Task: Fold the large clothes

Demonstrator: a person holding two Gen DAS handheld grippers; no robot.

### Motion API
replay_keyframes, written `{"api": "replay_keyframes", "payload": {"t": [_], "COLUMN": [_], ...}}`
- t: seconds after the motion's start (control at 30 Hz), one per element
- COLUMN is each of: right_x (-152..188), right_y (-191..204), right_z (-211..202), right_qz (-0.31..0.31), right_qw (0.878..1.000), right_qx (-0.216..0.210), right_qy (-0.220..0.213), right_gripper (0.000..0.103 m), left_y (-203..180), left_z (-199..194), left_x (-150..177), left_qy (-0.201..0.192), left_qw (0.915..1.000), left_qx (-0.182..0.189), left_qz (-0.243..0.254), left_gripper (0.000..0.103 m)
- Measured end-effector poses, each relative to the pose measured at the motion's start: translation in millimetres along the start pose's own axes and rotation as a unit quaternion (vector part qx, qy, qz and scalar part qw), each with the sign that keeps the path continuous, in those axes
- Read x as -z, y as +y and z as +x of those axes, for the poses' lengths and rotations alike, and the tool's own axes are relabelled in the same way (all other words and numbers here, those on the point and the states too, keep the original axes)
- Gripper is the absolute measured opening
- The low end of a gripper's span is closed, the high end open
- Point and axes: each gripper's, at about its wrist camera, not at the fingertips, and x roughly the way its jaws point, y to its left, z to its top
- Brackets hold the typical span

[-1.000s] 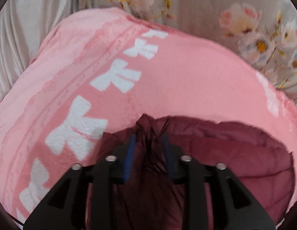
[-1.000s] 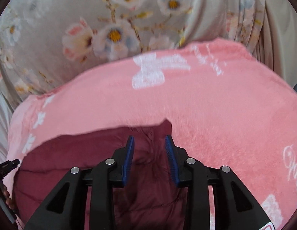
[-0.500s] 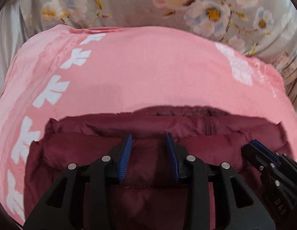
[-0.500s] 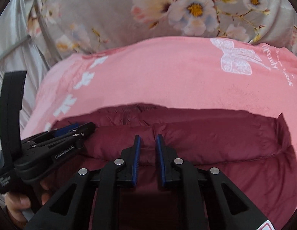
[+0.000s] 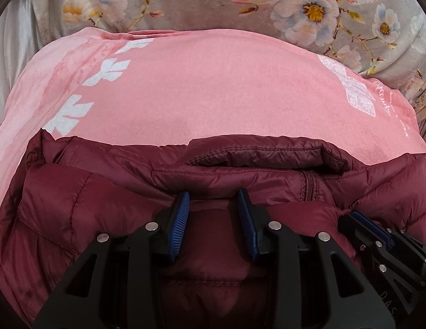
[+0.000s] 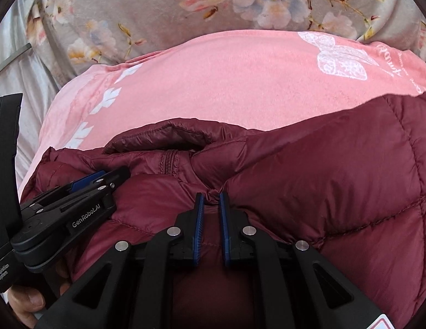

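A maroon puffer jacket (image 5: 108,205) is spread on a pink blanket (image 5: 213,87), directly under and ahead of both sets of fingers. The left gripper (image 5: 214,200) is held released, pads parted over the quilted fabric just short of the collar (image 5: 268,156). The right gripper (image 6: 211,200) is clenched on a small pinch of jacket fabric, right of the zipper (image 6: 167,161). Floral bedding (image 6: 240,0) is seen beyond the blanket.

The jacket (image 5: 108,208) was cut off at six o'clock; small script on the blanket (image 6: 402,68) at two o'clock was unreadable.
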Motion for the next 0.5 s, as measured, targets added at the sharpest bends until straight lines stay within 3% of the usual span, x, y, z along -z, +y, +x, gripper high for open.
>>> {"api": "replay_keyframes", "payload": {"t": [0.5], "right_x": [0.5], "right_y": [-5.4], "right_z": [5.0], "right_qz": [0.010], "right_qw": [1.000], "right_qx": [-0.012], "right_qy": [0.004], "right_gripper": [0.008], "left_y": [-0.2], "left_z": [1.4], "left_x": [-2.4], "left_qy": [-0.001], "left_qw": [1.0000], "left_qx": [0.009], "left_qz": [-0.003], "left_gripper": [0.040]}}
